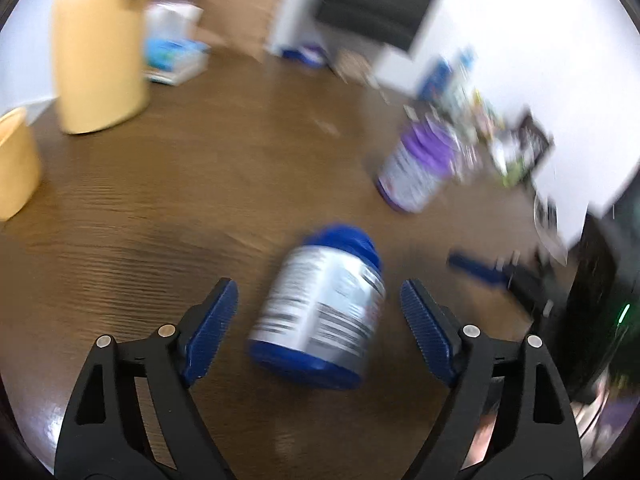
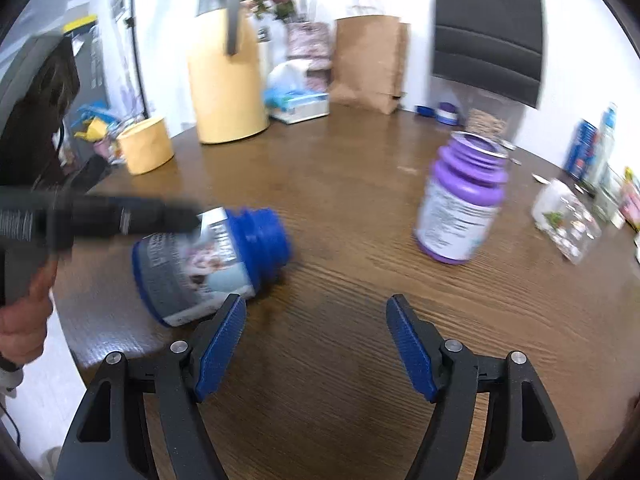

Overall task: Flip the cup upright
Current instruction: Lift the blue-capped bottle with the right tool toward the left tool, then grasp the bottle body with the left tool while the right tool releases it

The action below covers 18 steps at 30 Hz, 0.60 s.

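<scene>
A blue container with a white and grey label [image 1: 320, 308] lies on its side on the brown wooden table [image 1: 180, 208]. My left gripper [image 1: 320, 312] is open, its blue-padded jaws wide on either side of the container and apart from it. The same container [image 2: 208, 264] shows in the right wrist view at the left, with the left gripper's black body [image 2: 100, 216] over it. My right gripper [image 2: 316, 328] is open and empty over bare table, to the right of the container.
A purple container [image 2: 460, 208] stands upright to the right. A yellow jug [image 2: 226, 80], a small yellow cup [image 2: 146, 146], a tissue pack [image 2: 296, 102] and a brown paper bag [image 2: 370, 64] stand at the back. A clear glass [image 2: 568, 220] and clutter lie at the far right.
</scene>
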Available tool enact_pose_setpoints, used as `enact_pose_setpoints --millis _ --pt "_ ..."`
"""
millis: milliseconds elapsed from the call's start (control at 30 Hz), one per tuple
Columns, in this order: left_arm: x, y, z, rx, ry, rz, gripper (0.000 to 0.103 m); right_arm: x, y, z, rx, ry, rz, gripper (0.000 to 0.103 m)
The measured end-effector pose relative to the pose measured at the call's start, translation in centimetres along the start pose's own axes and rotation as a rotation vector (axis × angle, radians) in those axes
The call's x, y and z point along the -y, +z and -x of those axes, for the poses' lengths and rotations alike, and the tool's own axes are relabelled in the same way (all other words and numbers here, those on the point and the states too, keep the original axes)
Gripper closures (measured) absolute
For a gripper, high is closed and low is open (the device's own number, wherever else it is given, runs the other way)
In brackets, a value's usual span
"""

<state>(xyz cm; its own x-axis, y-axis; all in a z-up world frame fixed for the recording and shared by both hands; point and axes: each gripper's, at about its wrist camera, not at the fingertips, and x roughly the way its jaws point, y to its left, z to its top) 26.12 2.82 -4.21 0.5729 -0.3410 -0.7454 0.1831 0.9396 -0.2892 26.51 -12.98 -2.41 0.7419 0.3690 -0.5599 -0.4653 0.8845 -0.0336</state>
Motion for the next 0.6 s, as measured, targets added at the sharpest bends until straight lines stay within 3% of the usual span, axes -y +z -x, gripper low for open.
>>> enact_pose_setpoints --millis 100,167,300,400,600 --pt "1.1 -0.1 -2.4 -0.086 0.042 -0.044 0.042 1.5 -0.5 1.3 0.008 -0.032 -0.053 0.025" --pt "0.8 -0.2 -4.0 -0.173 0.008 -0.012 0.044 2.2 -0.8 2.0 0.015 -0.037 -0.069 0.025" --pt "1.4 0.3 -4.7 -0.215 0.03 -0.055 0.043 2.5 -1.0 3.0 0.022 -0.049 -0.067 0.025" --pt "1.4 0.4 -4.4 -0.173 0.045 -0.088 0.044 2.4 -0.7 3.4 0.034 -0.036 -0.067 0.025" --pt "1.5 1.2 -0.9 0.013 0.062 -0.114 0.044 2.8 1.9 4.3 0.097 0.064 -0.094 0.025"
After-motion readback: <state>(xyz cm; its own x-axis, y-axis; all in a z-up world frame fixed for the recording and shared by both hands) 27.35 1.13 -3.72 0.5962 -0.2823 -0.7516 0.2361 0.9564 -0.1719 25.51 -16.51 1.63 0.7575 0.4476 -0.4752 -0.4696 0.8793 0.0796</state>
